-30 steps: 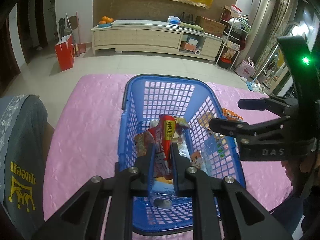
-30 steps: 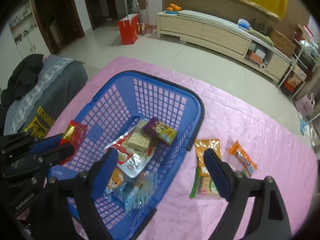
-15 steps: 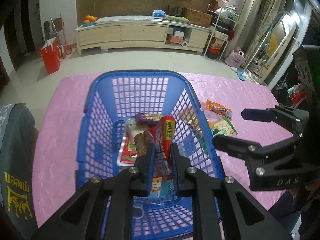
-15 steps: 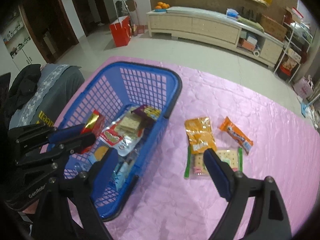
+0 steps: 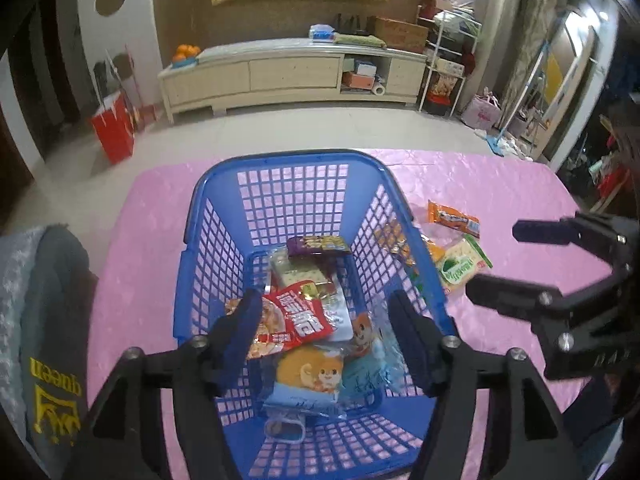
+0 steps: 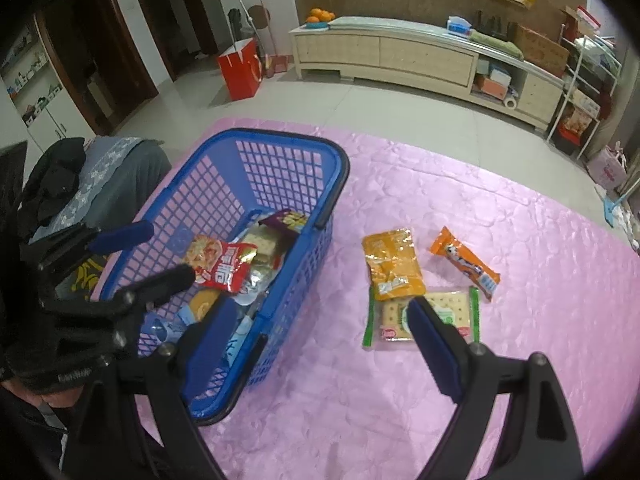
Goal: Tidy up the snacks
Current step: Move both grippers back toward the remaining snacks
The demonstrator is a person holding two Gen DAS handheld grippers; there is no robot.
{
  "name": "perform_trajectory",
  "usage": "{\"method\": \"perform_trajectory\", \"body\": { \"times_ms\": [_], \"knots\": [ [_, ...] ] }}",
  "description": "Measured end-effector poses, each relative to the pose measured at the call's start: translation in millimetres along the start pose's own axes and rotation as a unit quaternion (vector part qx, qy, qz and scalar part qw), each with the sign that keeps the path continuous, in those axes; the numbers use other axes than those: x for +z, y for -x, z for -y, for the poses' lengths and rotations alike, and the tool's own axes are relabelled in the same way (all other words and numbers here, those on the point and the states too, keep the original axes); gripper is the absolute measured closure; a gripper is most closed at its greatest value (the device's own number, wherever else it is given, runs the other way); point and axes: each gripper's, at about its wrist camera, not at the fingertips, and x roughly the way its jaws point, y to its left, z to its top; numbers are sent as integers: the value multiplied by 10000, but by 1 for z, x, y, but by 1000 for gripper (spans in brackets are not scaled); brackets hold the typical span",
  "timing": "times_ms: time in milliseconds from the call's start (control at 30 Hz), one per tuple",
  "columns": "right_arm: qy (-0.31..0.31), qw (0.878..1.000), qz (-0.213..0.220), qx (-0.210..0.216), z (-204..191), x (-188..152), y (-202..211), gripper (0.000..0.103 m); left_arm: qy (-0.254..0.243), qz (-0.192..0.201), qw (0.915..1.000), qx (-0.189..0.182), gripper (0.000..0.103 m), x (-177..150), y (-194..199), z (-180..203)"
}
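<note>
My left gripper (image 5: pixel 324 328) hung over the near end of the blue basket (image 5: pixel 192 216) with its jaws spread wide and nothing between them; the red snack packet (image 5: pixel 296 320) lay loose on top of the pile inside, just beside the left finger. That packet was glossy red film with white lettering and a printed picture of food at one end, slightly crumpled. Under it I saw a silvery wrapper, a pale blue bag (image 5: pixel 316 376) with an orange cartoon animal, a clear pack of square crackers and a purple packet (image 5: pixel 318 245) toward the far wall. The basket was rigid plastic with a square lattice of holes and a solid rounded rim, standing on a pink quilted tablecloth (image 5: pixel 140 240) with a faint sheen. The left view looked straight down into the basket; through its right wall the outside snacks showed only partly. The right view laid them out plainly on the cloth, well apart from the basket: a yellow-orange pouch (image 6: pixel 394 264), an orange bar wrapper (image 6: pixel 466 263), and a green-edged cracker pack (image 6: pixel 428 314) touching the pouch's near end. My right gripper (image 6: pixel 320 336) hovered above the cloth, jaws likewise wide apart and empty, its right fingertip over the cracker pack.
</note>
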Motion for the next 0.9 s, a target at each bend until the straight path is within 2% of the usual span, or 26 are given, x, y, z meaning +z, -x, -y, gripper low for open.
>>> {"method": "perform_trajectory", "body": {
  "times_ms": [333,467,700,900],
  "knots": [
    [-194,9995,199,-178,26,-27,49,13,-148,104,9998,-107,39,-5,31,40],
    [-306,9986,293,-304,47,-38,69,13,-227,184,9993,-216,33,-2,39,66],
    [-544,9969,349,-443,84,-59,87,13,-521,81,9981,-322,31,1,27,115],
    [-622,9966,257,-476,118,-75,83,13,-681,-39,9971,-324,31,-2,10,150]
  ]
}}
